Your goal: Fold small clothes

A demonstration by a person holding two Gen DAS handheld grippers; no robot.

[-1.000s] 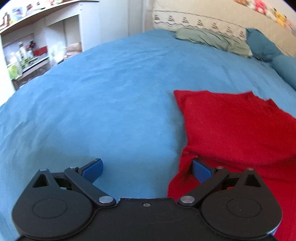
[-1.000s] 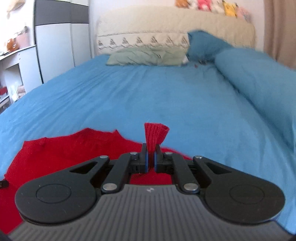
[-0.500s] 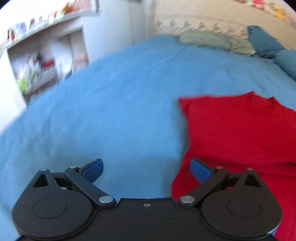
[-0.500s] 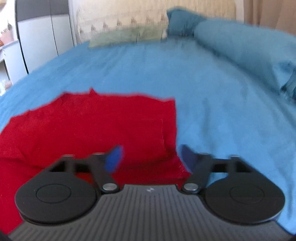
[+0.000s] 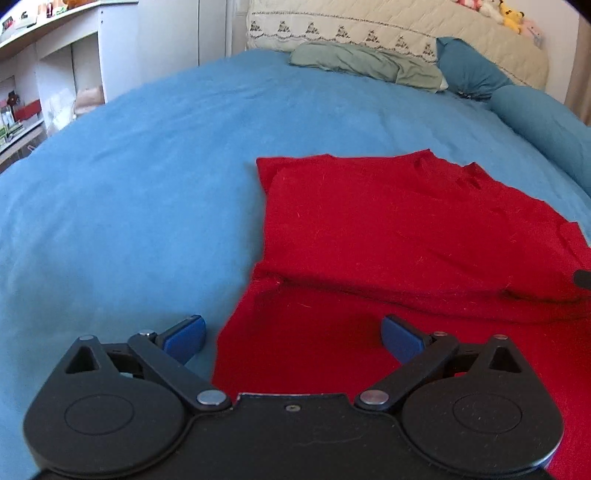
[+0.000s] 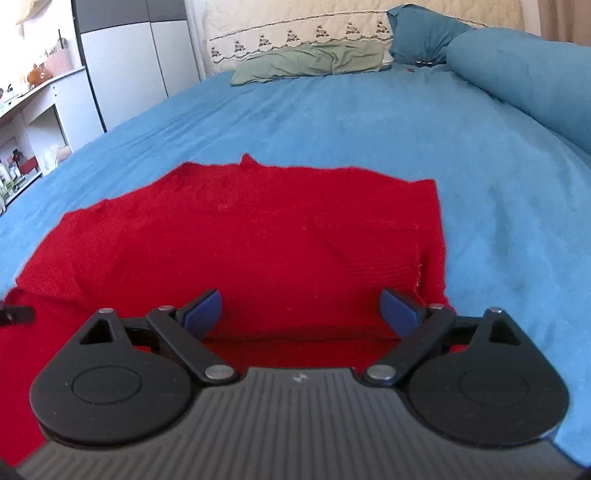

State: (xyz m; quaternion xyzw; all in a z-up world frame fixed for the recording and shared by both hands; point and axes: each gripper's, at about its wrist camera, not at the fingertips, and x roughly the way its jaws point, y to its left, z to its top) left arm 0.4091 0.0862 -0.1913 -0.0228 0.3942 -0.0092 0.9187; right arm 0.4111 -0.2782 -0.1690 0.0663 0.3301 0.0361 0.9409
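A second ago my right tool [image 6: 301, 312] was pinched on a tuft of the red garment [image 5: 388, 229]; now its jaws stand wide with nothing between them, so I have let the cloth go. The flap I carried lies over the rest, its edge showing as a ridge across the garment in the left view. My left tool [image 5: 291, 334] was wide then and is wide now, one finger over the blue bedcover [image 5: 129, 184], the other over the red cloth. I judge one fold laid down and the next grip due on the near part.

The garment lies on the bed toward its foot, well apart from the green pillow [image 6: 310, 61] and the blue bolster [image 6: 524, 77] at the head. White shelves [image 5: 44, 81] stand off the bed's left side, a quilted headboard [image 5: 388, 26] behind the pillows
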